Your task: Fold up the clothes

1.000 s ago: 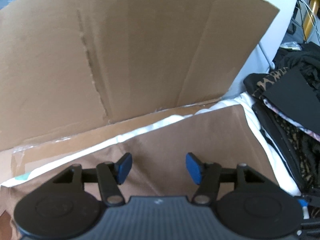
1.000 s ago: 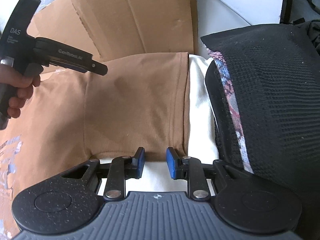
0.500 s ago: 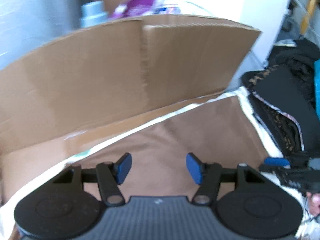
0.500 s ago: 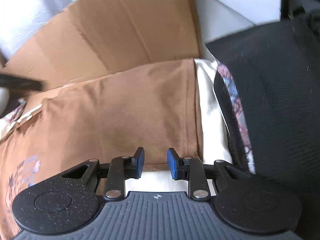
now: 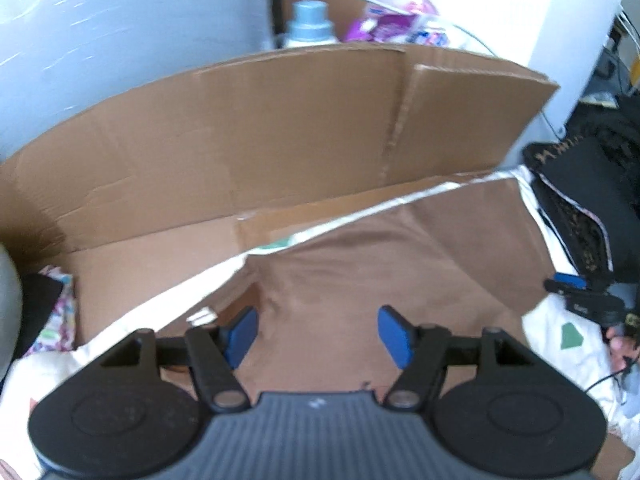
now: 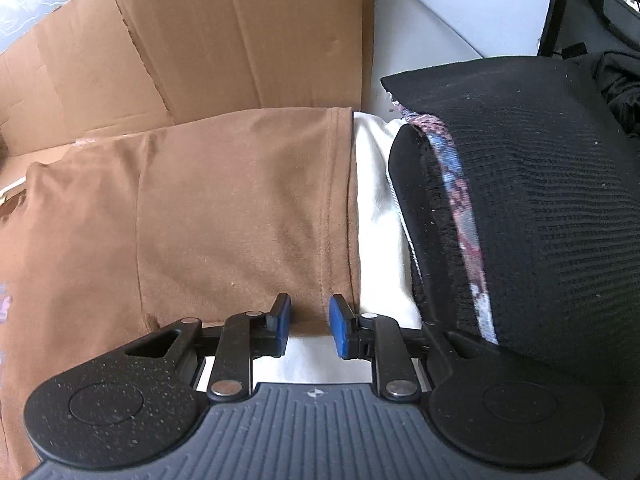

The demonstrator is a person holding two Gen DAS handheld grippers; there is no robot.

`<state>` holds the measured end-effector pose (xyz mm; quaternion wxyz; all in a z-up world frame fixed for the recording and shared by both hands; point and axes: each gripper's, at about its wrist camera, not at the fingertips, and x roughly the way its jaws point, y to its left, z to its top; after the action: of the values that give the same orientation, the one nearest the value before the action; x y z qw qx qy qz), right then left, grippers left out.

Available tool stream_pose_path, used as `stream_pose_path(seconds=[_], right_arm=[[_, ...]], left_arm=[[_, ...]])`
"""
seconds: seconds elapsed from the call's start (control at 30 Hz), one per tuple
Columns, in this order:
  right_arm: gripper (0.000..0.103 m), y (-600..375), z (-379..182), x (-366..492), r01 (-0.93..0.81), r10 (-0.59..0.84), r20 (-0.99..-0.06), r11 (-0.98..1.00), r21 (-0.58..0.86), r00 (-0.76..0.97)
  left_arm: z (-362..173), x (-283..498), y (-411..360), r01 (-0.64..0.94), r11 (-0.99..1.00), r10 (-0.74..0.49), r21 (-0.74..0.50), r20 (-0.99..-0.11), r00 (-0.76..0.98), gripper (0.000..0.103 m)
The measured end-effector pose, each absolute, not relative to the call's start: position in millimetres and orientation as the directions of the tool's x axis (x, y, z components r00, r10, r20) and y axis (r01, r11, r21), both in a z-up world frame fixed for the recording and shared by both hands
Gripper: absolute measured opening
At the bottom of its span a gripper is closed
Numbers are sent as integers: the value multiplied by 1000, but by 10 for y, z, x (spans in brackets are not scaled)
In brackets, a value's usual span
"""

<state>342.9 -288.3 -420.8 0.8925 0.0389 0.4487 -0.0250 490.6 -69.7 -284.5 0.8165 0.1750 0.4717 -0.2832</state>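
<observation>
Both tongs empty: left tongs opening, now higher above brown shirt; right tongs closing, seemingly at hem.

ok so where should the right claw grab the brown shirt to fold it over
Grab the brown shirt by its hemmed corner, right in front of the right claw, coming from the near edge. There the hem lies flat on the white sheet with a free edge to pinch. The jaws are closing with nothing clearly pinched yet.
</observation>
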Motion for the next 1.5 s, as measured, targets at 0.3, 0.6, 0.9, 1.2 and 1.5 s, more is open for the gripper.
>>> stream_pose_path(seconds=[0.3,0.6,0.9,1.2,1.5], right_arm=[[44,-2889,-3918,3223,84,76,-722,980,182,688],[44,-2847,-3546,3217,36,120,-683,977,209,721],[46,-2459,-3027,3298,-202,232,-659,972,122,715],[46,-1495,-2676,3422,-497,378,-680,868,24,628],[51,-513,-2639,3377,-659,483,-697,752,18,531]], left_arm=[[-2484,4891,170,540,840,-236,61,-854,464,70],[-2381,4623,1261,371,924,-131,89,-839,528,75],[-2731,4338,2259,198,979,-68,45,-845,530,74],[-3192,3964,2829,112,993,-90,-38,-858,507,70],[-3620,3721,3125,72,982,-187,-175,-841,508,63]])
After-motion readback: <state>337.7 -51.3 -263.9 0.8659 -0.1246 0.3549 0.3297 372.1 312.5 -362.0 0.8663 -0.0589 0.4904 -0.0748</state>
